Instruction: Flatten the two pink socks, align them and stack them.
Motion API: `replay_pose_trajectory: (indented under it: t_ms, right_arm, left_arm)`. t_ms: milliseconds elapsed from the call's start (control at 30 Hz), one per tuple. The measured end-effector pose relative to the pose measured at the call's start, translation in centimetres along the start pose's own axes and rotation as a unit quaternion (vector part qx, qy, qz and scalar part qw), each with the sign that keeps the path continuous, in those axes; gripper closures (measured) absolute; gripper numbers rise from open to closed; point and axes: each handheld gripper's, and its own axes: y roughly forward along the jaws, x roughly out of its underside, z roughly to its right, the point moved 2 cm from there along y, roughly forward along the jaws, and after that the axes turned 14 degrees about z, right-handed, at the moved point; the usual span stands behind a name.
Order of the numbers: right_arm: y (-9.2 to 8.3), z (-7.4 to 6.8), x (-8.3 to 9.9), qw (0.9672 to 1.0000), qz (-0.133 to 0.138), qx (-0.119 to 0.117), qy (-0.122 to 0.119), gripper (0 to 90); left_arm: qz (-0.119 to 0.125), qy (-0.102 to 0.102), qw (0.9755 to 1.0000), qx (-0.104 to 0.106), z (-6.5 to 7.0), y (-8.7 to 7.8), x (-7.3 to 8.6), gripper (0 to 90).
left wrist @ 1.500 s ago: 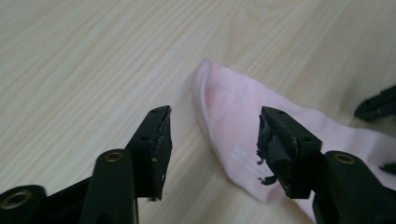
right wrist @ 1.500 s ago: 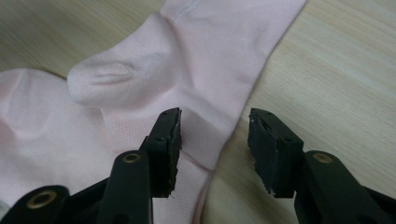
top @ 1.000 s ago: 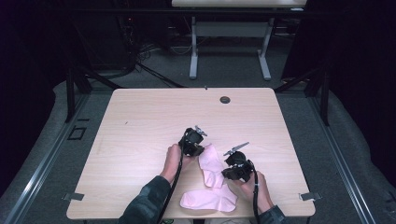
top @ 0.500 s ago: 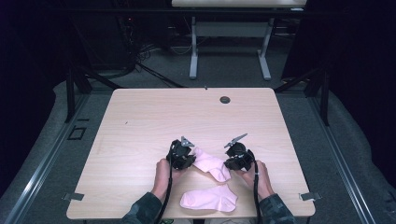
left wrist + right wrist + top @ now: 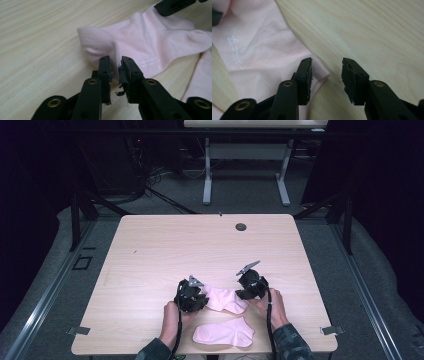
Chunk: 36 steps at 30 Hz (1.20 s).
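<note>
upper pink sock | flat, creased, table front | 2nd pink sock just below

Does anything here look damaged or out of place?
Yes. In the left gripper view, the pads of the left hand-held gripper look torn, with black shreds hanging off. The upper pink sock lies rumpled, its edge curled up, while the lower pink sock lies flat.

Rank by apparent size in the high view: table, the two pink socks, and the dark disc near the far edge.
1. table
2-3. upper sock and lower sock: look alike, no ranking; claws cover part of the upper one
4. disc
</note>
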Motion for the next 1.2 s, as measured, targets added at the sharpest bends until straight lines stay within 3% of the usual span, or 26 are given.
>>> replay_pose_trajectory:
  t_ms: [100,233,433,600,667,833,967,1200]
  right_arm:
    - [-0.5,0.1,-0.1,0.9999,0.007,0.0,0.007,51.4]
    - [-1.7,0.2,0.1,0.9996,0.018,0.01,0.021,40.6]
    - [-3.8,0.2,0.7,0.998,0.034,0.006,0.053,26.3]
    - [-5.2,0.0,1.2,0.9964,0.042,0.006,0.074,17.6]
    - [-5.5,-0.2,1.4,0.9959,0.042,-0.002,0.081,18.1]
    - [-5.0,-0.9,2.1,0.996,0.027,-0.011,0.085,27.3]
    - [-4.0,-1.5,2.6,0.9961,0.011,-0.012,0.087,39.9]
    - [-2.6,-1.7,2.9,0.9972,-0.005,0.008,0.074,55.7]
  left_arm:
    - [0.001,-0.01,0.9999,-0.006,0.2,-0.8,0.2,57.2]
    - [0.019,-0.007,0.9994,-0.027,-0.2,-2.3,-0.1,35.9]
    - [0.027,-0.009,0.9986,-0.045,-1.9,-3.6,-1.3,24.4]
    - [0.011,-0.005,0.9982,-0.059,-2.7,-3.0,-2.4,15.5]
    - [0.005,-0.003,0.9983,-0.058,-2.7,-2.4,-2.7,14.1]
    - [-0.017,0.01,0.9986,-0.05,-2.1,-0.5,-3.0,18.3]
    - [-0.031,0.016,0.9986,-0.041,-2.1,0.7,-2.9,29.9]
    - [-0.043,0.024,0.9979,-0.043,-2.3,1.4,-2.6,51.1]
